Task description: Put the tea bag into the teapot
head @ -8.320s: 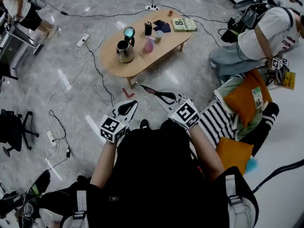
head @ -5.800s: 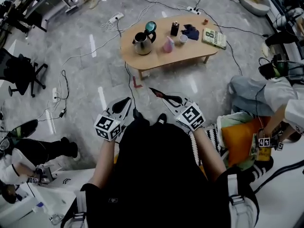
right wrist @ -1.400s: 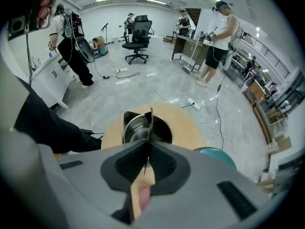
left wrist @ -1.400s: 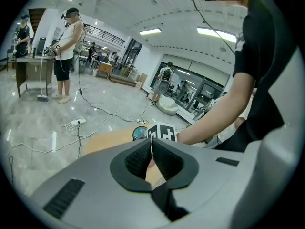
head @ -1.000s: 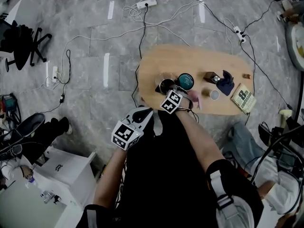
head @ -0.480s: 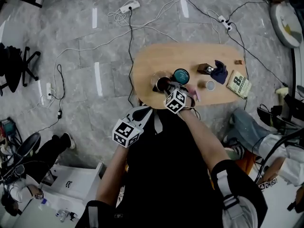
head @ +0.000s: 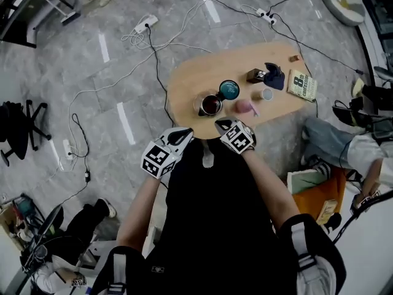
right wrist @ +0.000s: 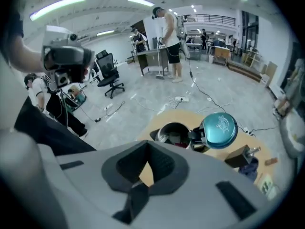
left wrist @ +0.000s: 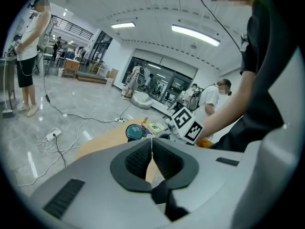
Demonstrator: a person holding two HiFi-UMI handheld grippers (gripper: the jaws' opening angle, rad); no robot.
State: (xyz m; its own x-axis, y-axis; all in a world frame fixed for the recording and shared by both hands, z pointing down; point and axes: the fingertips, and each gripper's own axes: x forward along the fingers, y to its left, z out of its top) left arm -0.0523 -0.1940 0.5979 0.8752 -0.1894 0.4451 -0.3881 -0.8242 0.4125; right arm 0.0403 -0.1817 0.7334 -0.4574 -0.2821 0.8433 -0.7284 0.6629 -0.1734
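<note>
The steel teapot (head: 210,104) stands open near the front edge of the oval wooden table (head: 184,88), its teal lid (head: 229,90) tipped back. In the right gripper view a small dark-red thing, apparently the tea bag (right wrist: 178,138), lies inside the teapot (right wrist: 172,133). My right gripper (head: 220,125) hovers just in front of the pot, shut, with nothing between its jaws (right wrist: 147,143). My left gripper (head: 184,132) hangs at the table's near edge, left of the right one, shut and empty (left wrist: 152,141).
A pink cup (head: 244,106), a small white cup (head: 265,94), a dark box (head: 255,75), a blue cloth (head: 274,75) and a book (head: 301,85) share the table. Cables and a power strip (head: 142,23) cross the floor. A person (head: 344,146) sits at the right beside an orange cushion (head: 319,192).
My right gripper was over the teapot's mouth; it has drawn back toward me and now sits in front of the pot. The left gripper stayed near the table's edge.
</note>
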